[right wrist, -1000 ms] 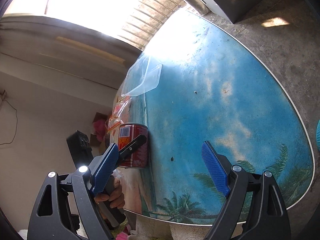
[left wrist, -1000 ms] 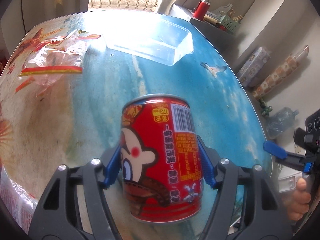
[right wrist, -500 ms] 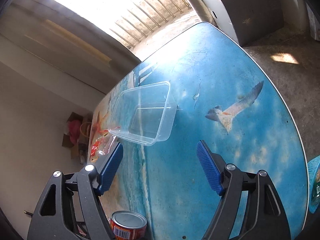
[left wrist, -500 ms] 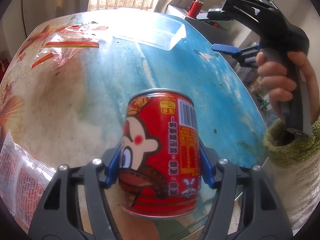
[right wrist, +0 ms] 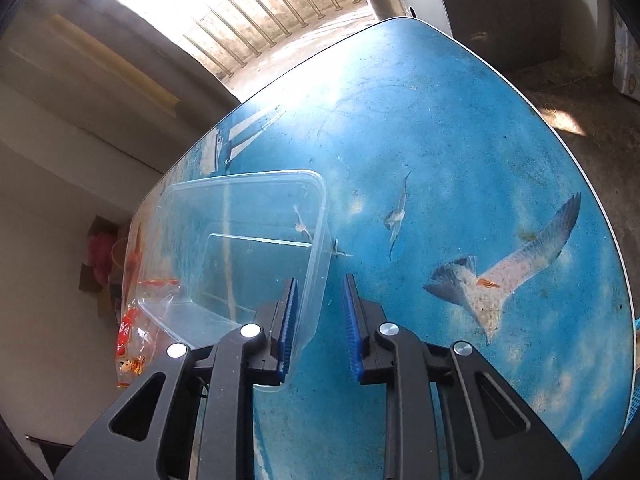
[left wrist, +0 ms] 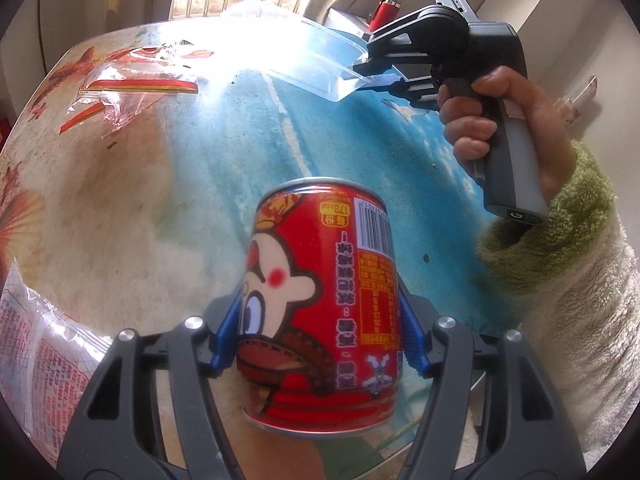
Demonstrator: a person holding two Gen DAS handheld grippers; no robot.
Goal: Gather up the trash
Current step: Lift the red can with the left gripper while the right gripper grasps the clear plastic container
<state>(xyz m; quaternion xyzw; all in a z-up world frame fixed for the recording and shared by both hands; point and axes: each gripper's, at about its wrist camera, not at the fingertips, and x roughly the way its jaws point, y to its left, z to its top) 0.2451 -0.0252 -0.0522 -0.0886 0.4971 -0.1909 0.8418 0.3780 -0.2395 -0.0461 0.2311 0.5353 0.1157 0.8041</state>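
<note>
Clear plastic is what the right claw [right wrist: 319, 322] is closing on — the near wall of the open plastic container [right wrist: 248, 240], one blue pad inside the tub and the other outside it. In the right wrist view a little gap still shows on the outer side, so the pinch does not look finished. The container sits on the table [right wrist: 460, 140], toward its far side, with a torn red-and-clear wrapper [left wrist: 132, 84] lying just beyond it.

Nearer the table's edge, the left claw [left wrist: 320, 332] holds the red can [left wrist: 324, 300] upright between its pads, squeezed at the can's lower half; whether the can's base is resting on the table or just off it I cannot tell. A printed plastic packet [left wrist: 36, 344] lies at the left rim.

So the step in hand looks like securing the tub while the can waits. Next, probably, a firm pinch on that thin wall — it will flex — then bringing can and tub together.
</note>
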